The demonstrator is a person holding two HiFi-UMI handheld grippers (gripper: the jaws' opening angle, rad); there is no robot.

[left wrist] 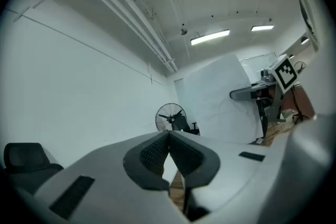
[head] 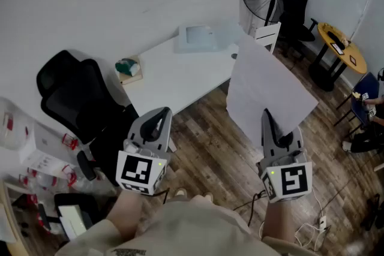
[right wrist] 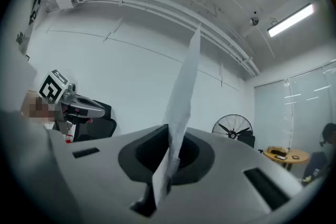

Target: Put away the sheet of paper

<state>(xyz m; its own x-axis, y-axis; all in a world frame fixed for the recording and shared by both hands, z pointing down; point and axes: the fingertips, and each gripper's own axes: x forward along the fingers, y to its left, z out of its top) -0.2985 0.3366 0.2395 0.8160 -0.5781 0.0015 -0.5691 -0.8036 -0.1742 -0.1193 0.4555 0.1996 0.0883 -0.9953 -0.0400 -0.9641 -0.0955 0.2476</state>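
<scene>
Pinched by its bottom edge in the clenched jaws of the right gripper (head: 266, 112): sheet of paper (head: 270, 90), white, unfolded, upright, overlapping the table's (head: 174, 78) right end. Open wood floor (head: 204, 147) below, between both grippers. Shut on nothing: left gripper (head: 158, 113), beside the black chair (head: 72, 90).

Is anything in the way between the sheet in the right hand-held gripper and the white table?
Nothing visible does. The right hand-held gripper is shut on the sheet of paper, held upright over the floor beside the white table. The table's near stretch is bare; a clear tray sits at its far end.
</scene>
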